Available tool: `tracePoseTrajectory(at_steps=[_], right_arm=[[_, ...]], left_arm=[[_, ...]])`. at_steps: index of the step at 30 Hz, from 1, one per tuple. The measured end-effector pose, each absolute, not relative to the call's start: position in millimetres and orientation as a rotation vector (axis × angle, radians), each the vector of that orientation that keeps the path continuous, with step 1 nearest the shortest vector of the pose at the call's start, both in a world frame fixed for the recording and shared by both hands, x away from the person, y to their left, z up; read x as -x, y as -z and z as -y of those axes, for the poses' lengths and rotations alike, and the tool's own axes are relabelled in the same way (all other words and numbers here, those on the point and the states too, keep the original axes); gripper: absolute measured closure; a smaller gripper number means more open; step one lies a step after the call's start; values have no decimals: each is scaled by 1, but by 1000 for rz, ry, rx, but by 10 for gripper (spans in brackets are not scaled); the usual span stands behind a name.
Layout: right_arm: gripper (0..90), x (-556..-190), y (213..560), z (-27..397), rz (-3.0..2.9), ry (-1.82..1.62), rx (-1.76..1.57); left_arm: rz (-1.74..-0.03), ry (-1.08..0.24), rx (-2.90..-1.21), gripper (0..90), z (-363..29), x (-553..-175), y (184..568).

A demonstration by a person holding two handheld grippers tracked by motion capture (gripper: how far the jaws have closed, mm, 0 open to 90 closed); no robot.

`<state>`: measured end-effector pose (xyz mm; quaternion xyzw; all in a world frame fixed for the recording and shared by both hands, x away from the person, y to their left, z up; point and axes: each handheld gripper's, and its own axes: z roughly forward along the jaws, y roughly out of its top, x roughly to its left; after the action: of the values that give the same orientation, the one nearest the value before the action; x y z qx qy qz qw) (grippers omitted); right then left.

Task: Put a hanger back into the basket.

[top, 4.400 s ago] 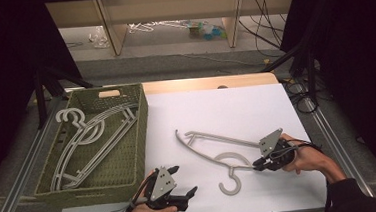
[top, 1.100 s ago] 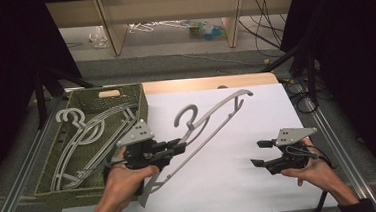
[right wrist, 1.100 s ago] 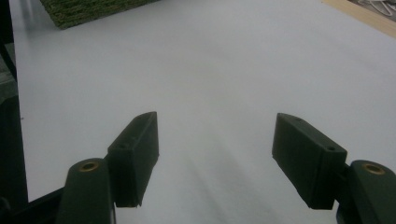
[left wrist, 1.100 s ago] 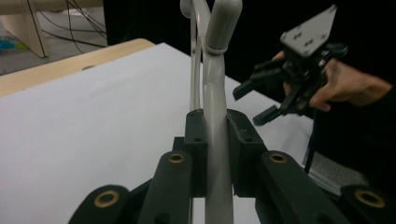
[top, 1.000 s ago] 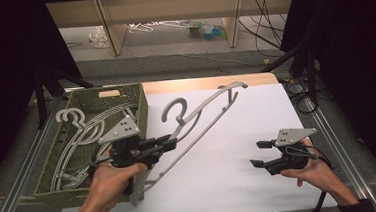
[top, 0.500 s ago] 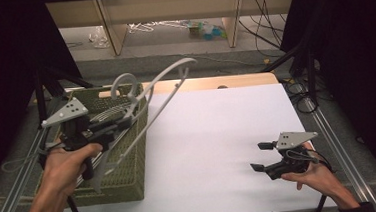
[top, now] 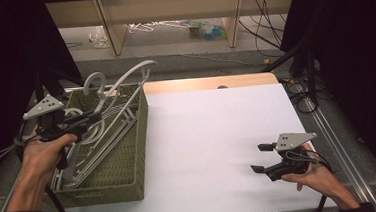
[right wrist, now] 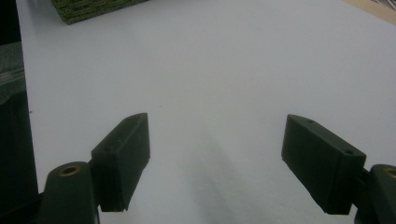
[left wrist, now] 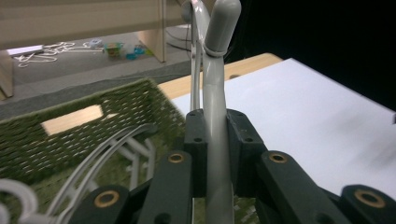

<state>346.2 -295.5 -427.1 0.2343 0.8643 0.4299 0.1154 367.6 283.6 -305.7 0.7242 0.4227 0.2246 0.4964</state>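
The white counter [top: 213, 134] lies bare under dim lighting, a green woven basket [top: 125, 165] at its left edge already holding several grey hangers [top: 91, 153]. The left tongs [top: 84, 122] are clamped on one more grey hanger [top: 124, 83], tilted above the basket and, in my judgement, awaiting lowering and release. The right tongs [top: 261, 157] stand apart, empty, low over the counter.

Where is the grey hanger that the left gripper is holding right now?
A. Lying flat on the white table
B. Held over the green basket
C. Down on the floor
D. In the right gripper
B: the left gripper is shut on the grey hanger, which sticks up over the green basket, while the right gripper is open over the white table.
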Motion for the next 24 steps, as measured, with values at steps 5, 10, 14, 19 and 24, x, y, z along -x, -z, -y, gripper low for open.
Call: tracePoseTrajectory(at_steps=[5,10,14,19,24], right_arm=[[243,-346,428,295,-2539,-1259,-684],[242,-346,429,294,-2544,-1256,-677],[242,-346,429,293,-2548,-1257,-670],[243,-346,428,293,-2547,-1256,-670],[245,-346,429,292,-2558,-1251,-666]], left_arm=[[-1064,-564,-1763,792,-301,-372,317],[-1126,-550,-1766,792,-320,-372,333],[-1123,-563,-1806,792,-326,-370,340],[-1141,-545,-1813,792,-335,-368,351],[-1137,-506,-1846,792,-333,-371,356]])
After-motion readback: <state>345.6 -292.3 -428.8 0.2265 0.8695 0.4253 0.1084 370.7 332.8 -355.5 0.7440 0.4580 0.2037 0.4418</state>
